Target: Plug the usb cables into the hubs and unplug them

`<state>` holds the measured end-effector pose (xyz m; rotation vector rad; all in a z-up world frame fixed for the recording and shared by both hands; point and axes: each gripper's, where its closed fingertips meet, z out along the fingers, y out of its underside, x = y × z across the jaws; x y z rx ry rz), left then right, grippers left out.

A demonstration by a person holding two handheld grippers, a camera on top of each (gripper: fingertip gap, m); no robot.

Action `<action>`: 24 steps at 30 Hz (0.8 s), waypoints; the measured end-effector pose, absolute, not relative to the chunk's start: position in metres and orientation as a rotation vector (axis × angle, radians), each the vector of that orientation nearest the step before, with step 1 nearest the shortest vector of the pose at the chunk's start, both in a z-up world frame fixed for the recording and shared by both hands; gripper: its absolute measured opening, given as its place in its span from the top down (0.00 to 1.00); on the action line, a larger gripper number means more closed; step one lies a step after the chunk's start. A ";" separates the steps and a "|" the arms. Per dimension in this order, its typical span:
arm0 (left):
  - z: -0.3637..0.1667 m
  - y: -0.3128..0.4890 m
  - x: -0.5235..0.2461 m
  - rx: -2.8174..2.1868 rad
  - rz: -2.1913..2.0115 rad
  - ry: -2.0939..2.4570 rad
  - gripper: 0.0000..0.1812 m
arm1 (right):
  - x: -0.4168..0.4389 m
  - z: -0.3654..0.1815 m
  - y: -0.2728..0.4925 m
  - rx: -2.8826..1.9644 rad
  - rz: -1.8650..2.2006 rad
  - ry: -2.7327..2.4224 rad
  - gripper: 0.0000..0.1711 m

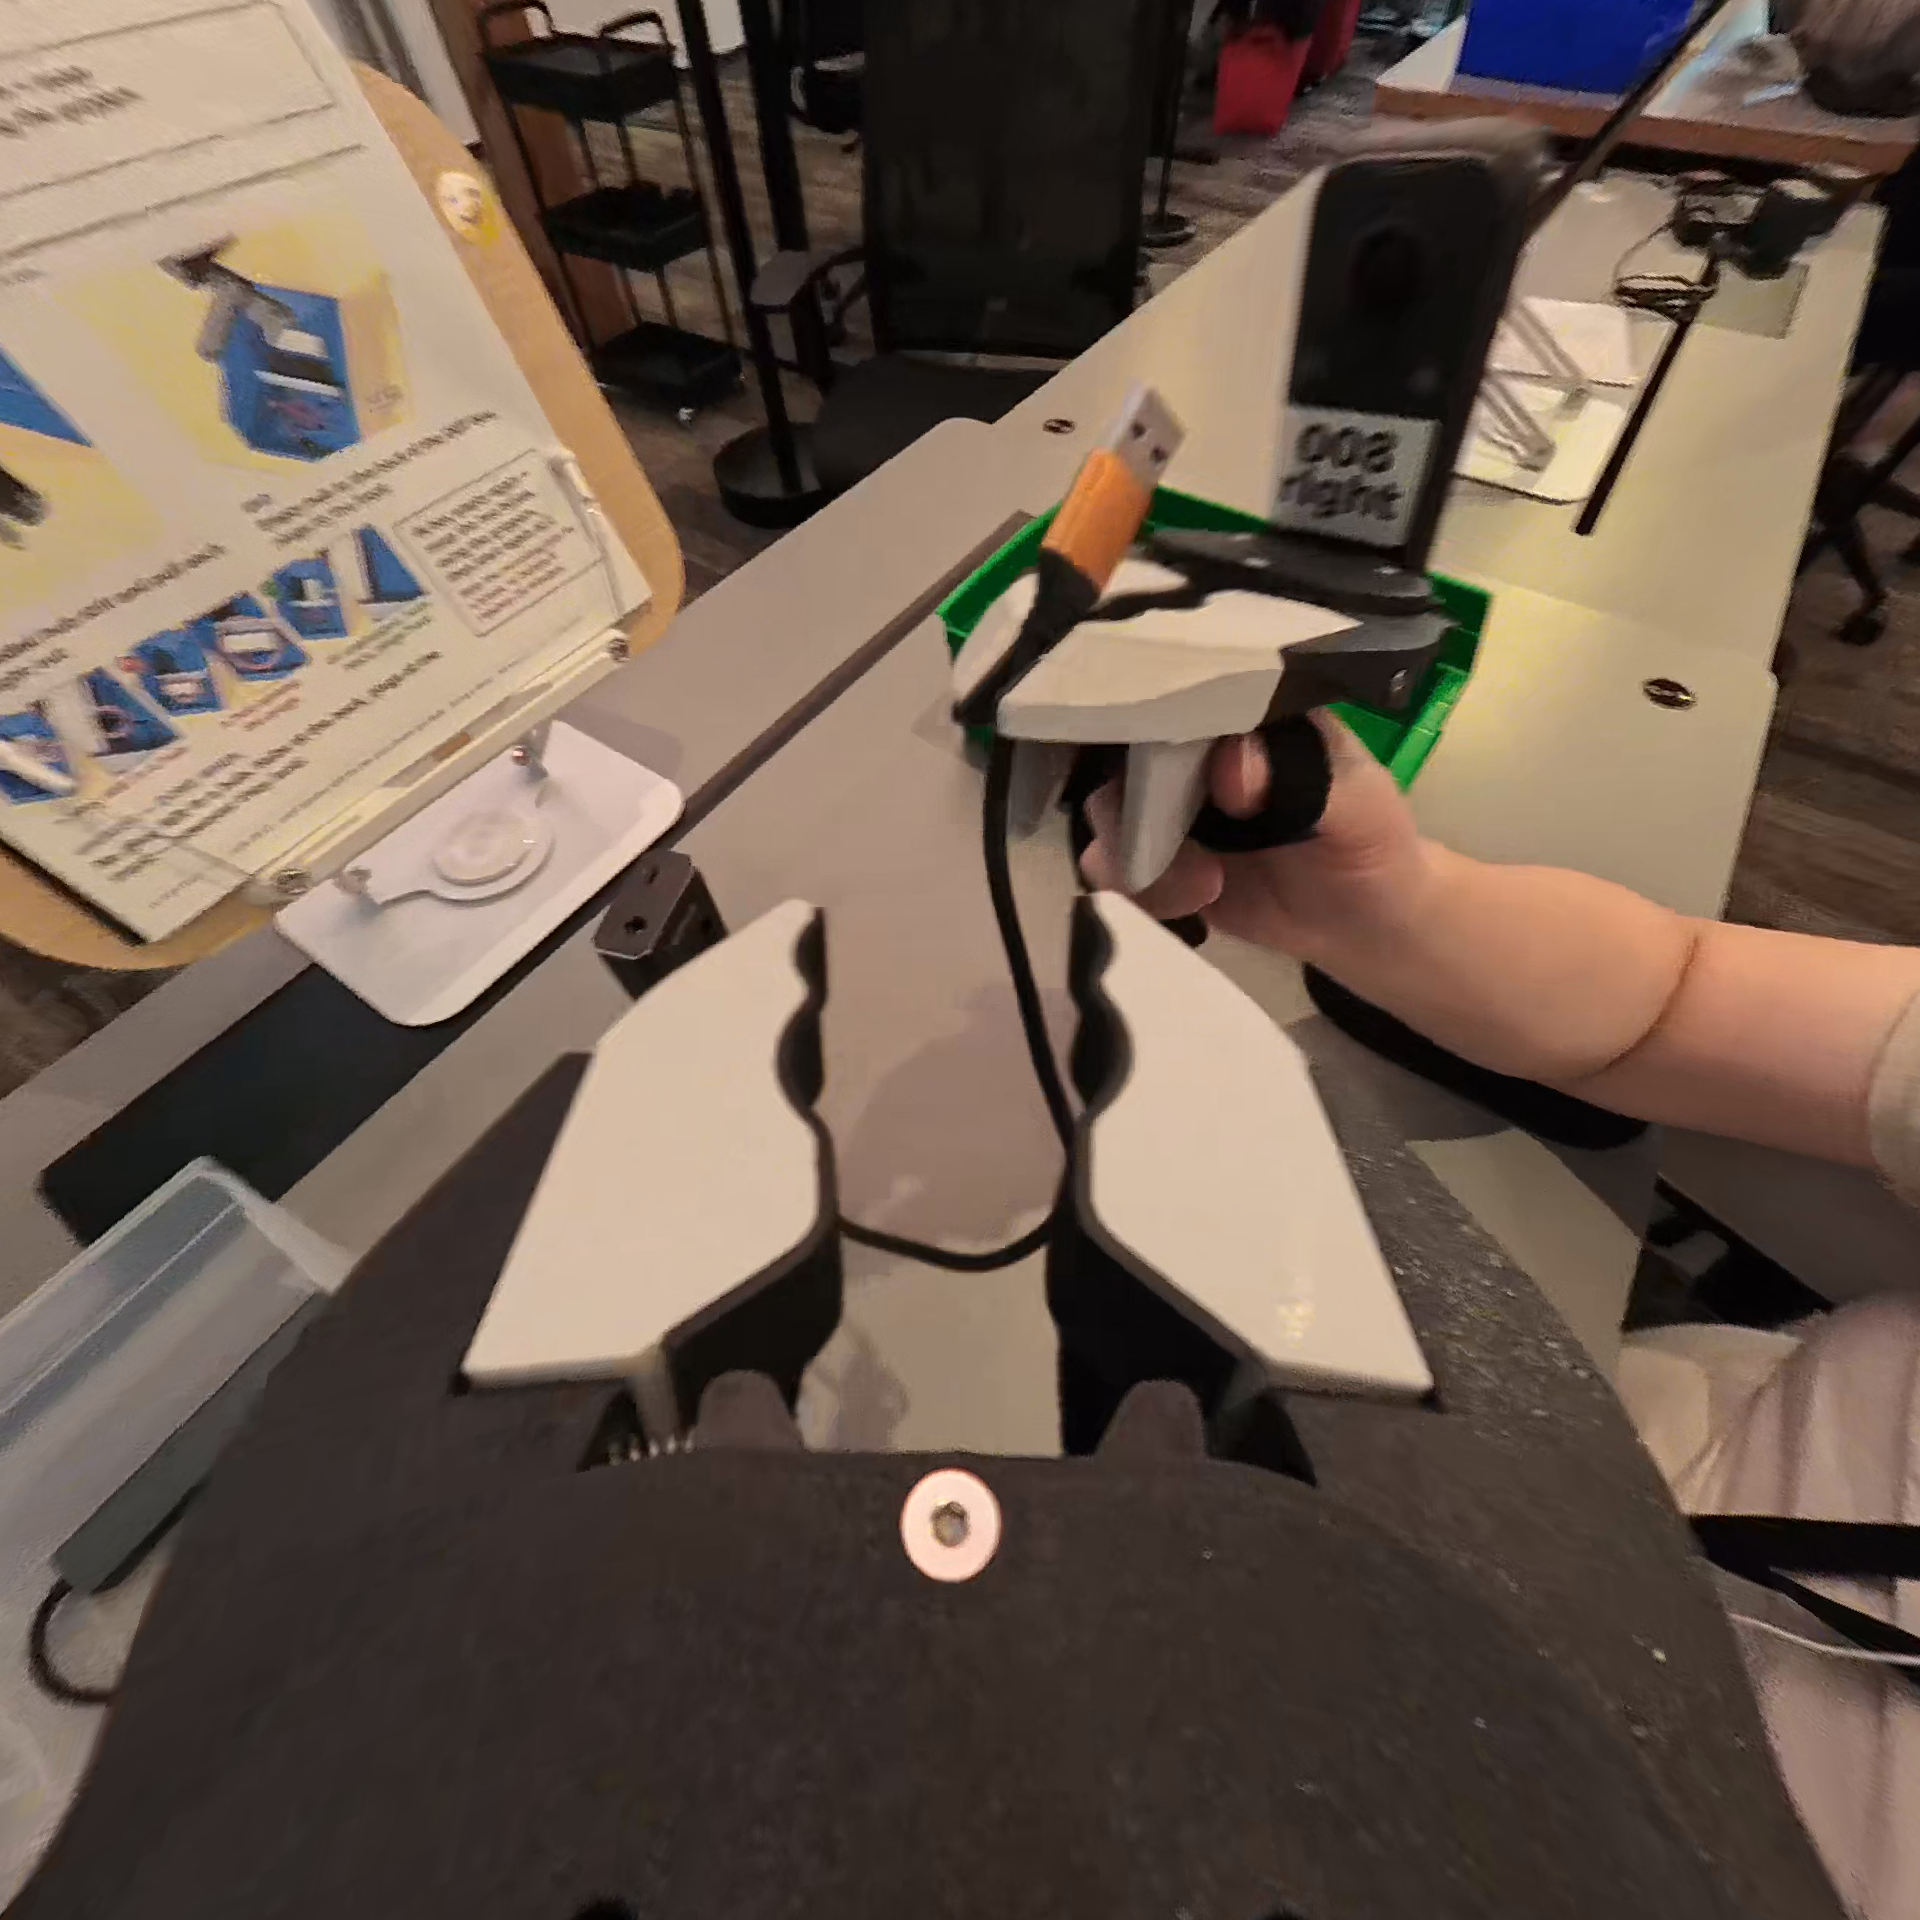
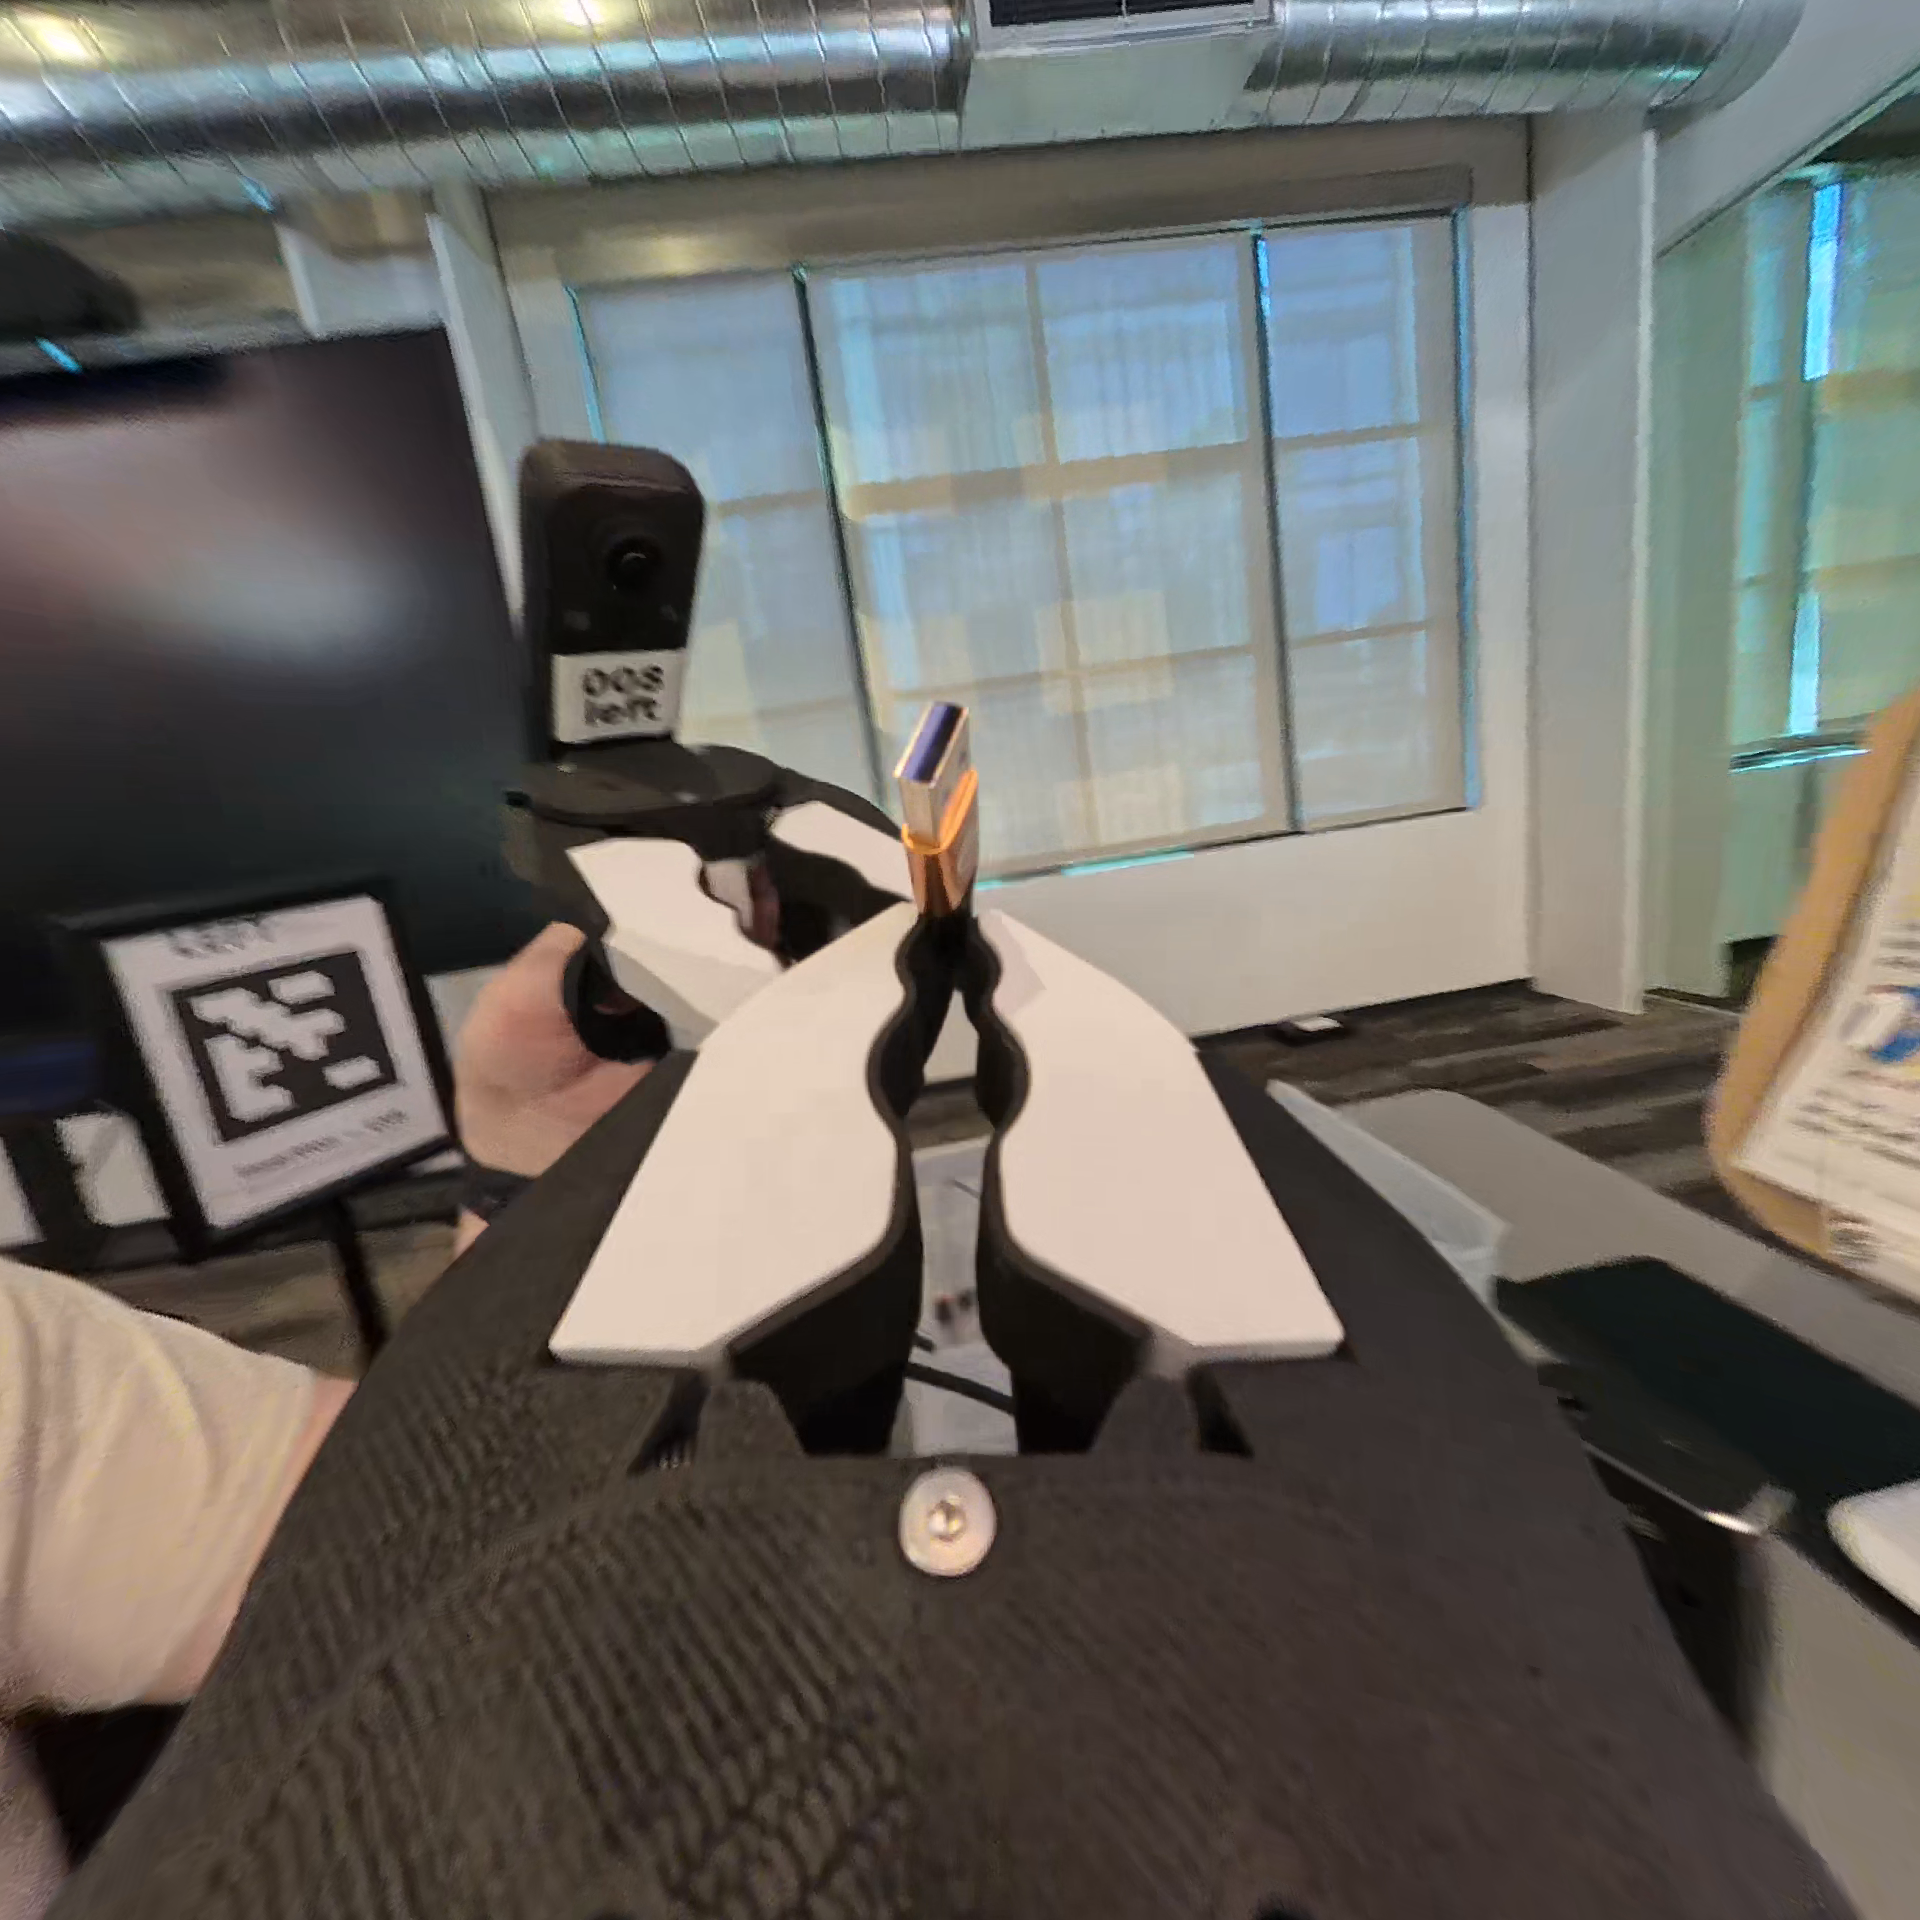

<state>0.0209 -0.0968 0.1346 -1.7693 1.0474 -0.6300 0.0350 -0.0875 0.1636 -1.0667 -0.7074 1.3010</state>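
1. The right hand-held gripper (image 2: 940, 935) is clenched on a USB cable (image 1: 1013, 935) just below its orange-collared plug (image 2: 940, 821), metal tip raised above the bench (image 1: 883, 810).
2. The left hand-held gripper (image 1: 951, 925) gapes empty, the cord trailing between its fingers.
3. The cord looks light and limp, the plug rigid; the stiff collar seems the best hold.

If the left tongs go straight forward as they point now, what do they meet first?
Probably the black cable hanging between the open left tongs, then the right tongs holding it. Depth is unclear.
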 end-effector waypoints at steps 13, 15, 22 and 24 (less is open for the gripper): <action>0.178 -0.100 0.012 -1.382 -0.391 0.886 0.60 | 0.093 0.163 -0.070 -1.134 -0.096 -1.055 0.97; 0.175 -0.100 0.012 -1.399 -0.414 0.901 0.60 | 0.093 0.150 -0.072 -1.167 -0.125 -1.160 0.97; 0.174 -0.094 0.002 -1.424 -0.402 0.875 0.63 | 0.103 0.133 -0.070 -1.020 -0.425 -1.338 0.97; 0.174 -0.093 0.002 -1.427 -0.410 0.874 0.63 | 0.099 0.131 -0.074 -0.962 -0.417 -1.369 0.97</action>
